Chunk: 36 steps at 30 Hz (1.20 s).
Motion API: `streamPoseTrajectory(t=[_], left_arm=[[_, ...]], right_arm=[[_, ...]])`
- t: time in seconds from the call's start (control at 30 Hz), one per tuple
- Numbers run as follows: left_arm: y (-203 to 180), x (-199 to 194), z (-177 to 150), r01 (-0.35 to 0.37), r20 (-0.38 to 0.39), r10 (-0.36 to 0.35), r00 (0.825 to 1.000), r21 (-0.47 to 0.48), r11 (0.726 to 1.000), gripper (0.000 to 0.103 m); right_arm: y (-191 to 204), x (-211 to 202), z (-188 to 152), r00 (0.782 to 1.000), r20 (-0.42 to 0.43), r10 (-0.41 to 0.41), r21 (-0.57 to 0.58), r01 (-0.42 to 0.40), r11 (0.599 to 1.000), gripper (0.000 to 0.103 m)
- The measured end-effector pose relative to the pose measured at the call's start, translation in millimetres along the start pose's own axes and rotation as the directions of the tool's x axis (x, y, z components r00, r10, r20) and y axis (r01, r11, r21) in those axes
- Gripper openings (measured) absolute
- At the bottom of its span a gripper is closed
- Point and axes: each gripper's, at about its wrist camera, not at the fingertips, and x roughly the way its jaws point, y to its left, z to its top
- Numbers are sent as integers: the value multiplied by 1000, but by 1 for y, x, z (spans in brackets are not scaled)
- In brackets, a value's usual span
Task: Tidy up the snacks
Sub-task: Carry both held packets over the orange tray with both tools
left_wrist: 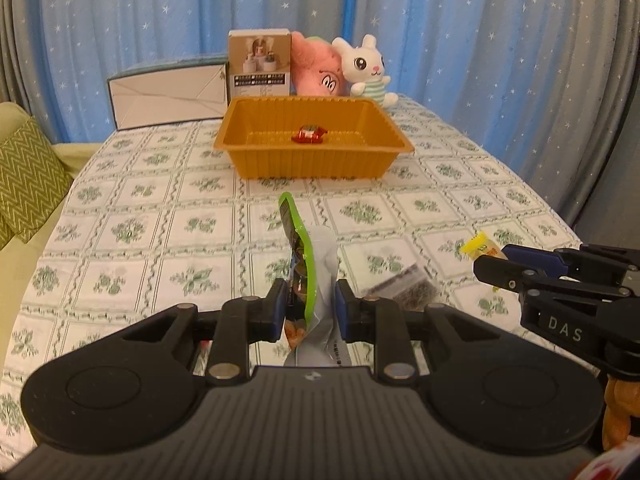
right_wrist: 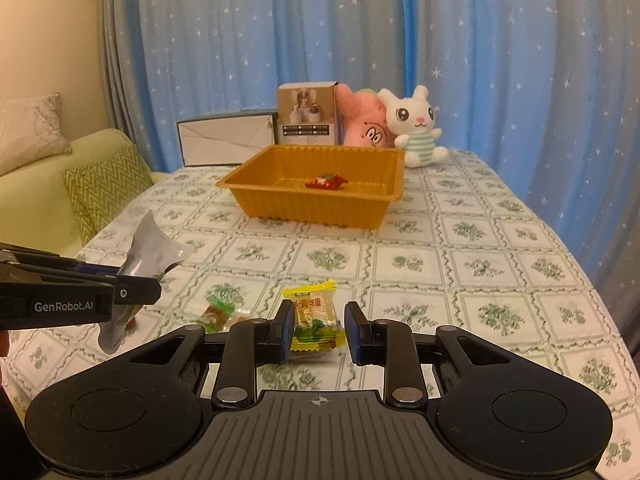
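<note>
Left gripper [left_wrist: 311, 312]: clamped on green-and-silver foil snack pouch [left_wrist: 316, 264]
Right gripper [right_wrist: 318, 330]: jaws apart around yellow wrapped candy [right_wrist: 316, 320]
Orange plastic tray [left_wrist: 256, 136]: holds red candy [left_wrist: 309, 134]

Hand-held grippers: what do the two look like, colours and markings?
Both are matte black with blue pads. The left hand-held gripper has a ribbed base and round silver pivots; its side reads "GenRobot.AI". The right hand-held gripper matches, with "DAS" on its side.

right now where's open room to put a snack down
Most of the orange tray floor is bare around one red candy. Bare cloth between tray and yellow candy too. Crowded near both grippers: yellow candy, green candy, dark packet.
</note>
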Motion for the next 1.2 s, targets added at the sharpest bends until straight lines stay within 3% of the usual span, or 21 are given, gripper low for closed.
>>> streamPoseTrajectory(t=[0.57,1.03,1.2], left_arm=[[2,31,58,9,59,-11,998,43,999,23],[23,93,111,21,97,-22,995,11,1000,23],[27,120,125,29,112,-28,993,-7,1000,23]], right_arm=[[-25,29,49,998,58,-20,-12,21,1000,27],[-35,88,106,996,94,-3,2,3,1000,27],[-50,116,121,996,86,-12,62,7,998,27]])
